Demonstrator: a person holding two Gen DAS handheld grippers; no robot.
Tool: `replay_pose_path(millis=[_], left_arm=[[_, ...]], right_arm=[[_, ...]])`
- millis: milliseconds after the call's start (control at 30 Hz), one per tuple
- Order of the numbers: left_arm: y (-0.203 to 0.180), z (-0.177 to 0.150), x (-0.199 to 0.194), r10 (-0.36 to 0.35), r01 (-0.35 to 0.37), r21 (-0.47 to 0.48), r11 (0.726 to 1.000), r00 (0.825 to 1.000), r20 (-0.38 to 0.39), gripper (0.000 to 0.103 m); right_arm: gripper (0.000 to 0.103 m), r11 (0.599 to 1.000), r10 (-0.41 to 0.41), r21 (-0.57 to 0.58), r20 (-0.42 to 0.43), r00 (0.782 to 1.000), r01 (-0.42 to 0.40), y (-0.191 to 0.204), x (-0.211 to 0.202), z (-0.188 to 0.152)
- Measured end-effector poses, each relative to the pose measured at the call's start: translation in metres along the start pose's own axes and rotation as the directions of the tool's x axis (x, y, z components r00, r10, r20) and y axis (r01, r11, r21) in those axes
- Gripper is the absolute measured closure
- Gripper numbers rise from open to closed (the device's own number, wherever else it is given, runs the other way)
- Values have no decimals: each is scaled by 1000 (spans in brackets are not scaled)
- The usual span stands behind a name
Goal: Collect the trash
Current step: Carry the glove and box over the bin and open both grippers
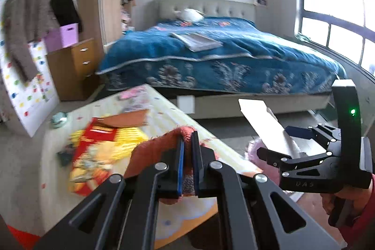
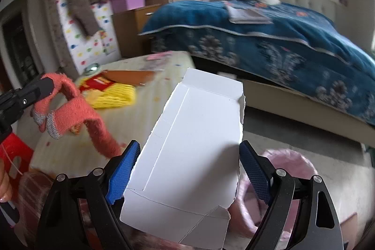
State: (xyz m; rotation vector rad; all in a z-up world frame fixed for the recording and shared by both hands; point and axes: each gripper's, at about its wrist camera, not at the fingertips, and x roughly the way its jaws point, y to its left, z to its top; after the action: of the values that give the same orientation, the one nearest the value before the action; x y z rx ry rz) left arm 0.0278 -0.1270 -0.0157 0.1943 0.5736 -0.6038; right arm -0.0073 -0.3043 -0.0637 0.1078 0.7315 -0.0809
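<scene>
1. The flattened white cardboard box (image 2: 194,144) sits between the wide-spread blue pads of the right gripper (image 2: 189,170), their faces against its two long edges, so it is gripped across its width. It hangs in the air above a bin lined with a pink bag (image 2: 293,170).
2. The left wrist view shows that cardboard (image 1: 264,123) only edge-on, slanting up out of the right gripper (image 1: 281,142); there the pink bag (image 1: 254,151) is a mere sliver.
3. An orange knitted glove (image 1: 164,144) is pinched in the left gripper (image 1: 186,161), whose jaws are nearly together with only the knit between them.
4. Only the right wrist view shows the whole glove (image 2: 68,104): grey-tipped fingers dangling and the cuff trailing down from the left gripper (image 2: 50,83).
5. Beneath both lies a low table with a pale patterned cloth (image 1: 164,109), bearing a red-and-yellow package (image 1: 98,151) and a brown sheet (image 1: 129,120).
6. Beyond stands a bed with a blue floral cover (image 1: 234,57), a book (image 1: 196,41) lying on it.
7. The left wrist view alone takes in the window (image 1: 332,13) and the person's hand (image 1: 346,205) on the right gripper's handle.
</scene>
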Motion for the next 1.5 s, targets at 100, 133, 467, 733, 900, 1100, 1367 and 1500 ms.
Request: replay_pose_path(millis=[100, 133, 467, 733, 900, 1100, 1367, 1500], left_arm=[[-25, -1, 24, -44, 45, 23, 999, 998, -37, 99], [-33, -1, 32, -62, 64, 32, 997, 997, -50, 99], [-122, 18, 82, -206, 216, 148, 965, 975, -80, 99], [-176, 25, 127, -295, 319, 188, 929, 945, -143, 99], [-187, 21, 152, -273, 306, 170, 937, 943, -192, 47], [-169, 18, 147, -222, 251, 173, 952, 960, -171, 40], [-129, 18, 117, -143, 158, 128, 979, 982, -123, 38], [-103, 11, 93, -97, 107, 107, 988, 991, -98, 37]], right_arm=[[18, 998, -42, 47, -16, 999, 43, -28, -3, -11], [18, 996, -59, 65, -23, 998, 61, -40, -4, -16], [18, 966, -194, 159, -84, 977, 205, -127, -7, -48], [18, 946, -243, 191, -116, 963, 262, -173, 0, -58], [16, 939, -252, 197, -165, 954, 282, -193, 16, -66], [16, 926, -261, 227, -186, 947, 300, -198, 20, -72], [16, 927, -265, 237, -133, 955, 291, -184, 6, -66], [16, 934, -251, 243, -78, 965, 263, -166, -9, -56]])
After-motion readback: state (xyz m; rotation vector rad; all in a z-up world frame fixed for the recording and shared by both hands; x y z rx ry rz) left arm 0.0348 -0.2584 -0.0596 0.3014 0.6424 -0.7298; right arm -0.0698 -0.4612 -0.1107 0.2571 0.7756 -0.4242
